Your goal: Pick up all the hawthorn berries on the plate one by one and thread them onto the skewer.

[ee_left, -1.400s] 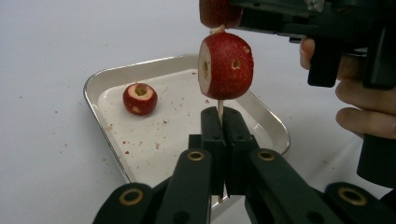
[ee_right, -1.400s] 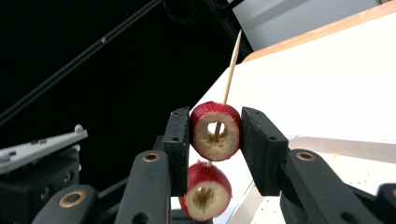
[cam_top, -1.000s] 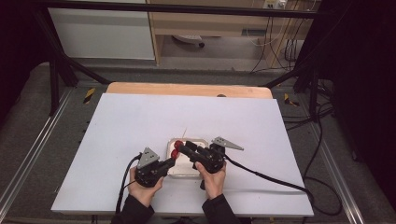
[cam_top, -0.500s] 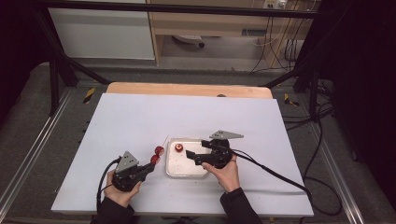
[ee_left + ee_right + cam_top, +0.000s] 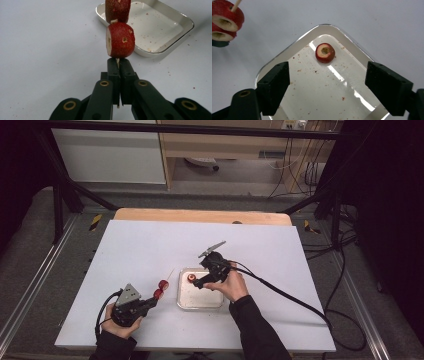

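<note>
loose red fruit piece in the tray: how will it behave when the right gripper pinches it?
The fruit piece is round and cored, so it may roll or skid on the glossy tray. Crumbs there suggest it sheds flesh, so a hard squeeze could crush it. It looks light.

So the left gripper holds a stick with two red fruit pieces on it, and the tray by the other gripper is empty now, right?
Not quite: the tray is not empty. The right gripper view shows one red fruit piece lying in it, ahead of the right gripper's open jaws. The rest holds: the left gripper is shut on a stick with two red fruit pieces.
</note>
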The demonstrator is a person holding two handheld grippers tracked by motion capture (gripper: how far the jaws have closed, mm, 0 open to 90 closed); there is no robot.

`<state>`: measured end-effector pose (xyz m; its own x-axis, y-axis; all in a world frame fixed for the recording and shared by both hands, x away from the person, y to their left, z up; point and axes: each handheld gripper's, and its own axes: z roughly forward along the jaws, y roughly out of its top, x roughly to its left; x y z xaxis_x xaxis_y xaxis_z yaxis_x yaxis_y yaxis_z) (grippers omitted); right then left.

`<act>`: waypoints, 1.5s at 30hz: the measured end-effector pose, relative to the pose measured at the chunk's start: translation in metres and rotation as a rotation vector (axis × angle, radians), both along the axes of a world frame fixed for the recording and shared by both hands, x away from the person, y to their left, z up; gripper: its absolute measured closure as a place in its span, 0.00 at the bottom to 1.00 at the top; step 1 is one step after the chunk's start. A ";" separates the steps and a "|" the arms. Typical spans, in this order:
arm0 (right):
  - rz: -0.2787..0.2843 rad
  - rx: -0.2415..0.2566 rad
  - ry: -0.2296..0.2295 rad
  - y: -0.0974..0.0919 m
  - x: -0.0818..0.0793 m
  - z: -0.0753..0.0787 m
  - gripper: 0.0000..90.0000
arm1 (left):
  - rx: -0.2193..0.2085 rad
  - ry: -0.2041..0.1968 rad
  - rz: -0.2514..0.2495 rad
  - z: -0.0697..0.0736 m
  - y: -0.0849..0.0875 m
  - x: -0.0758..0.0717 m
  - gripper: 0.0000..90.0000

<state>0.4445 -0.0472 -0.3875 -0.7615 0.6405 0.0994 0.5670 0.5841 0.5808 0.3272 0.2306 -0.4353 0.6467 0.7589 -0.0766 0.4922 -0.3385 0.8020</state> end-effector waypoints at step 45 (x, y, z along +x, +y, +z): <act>-0.013 -0.091 0.243 0.039 0.046 -0.017 0.69 | 0.009 0.007 -0.002 -0.003 0.000 0.001 0.98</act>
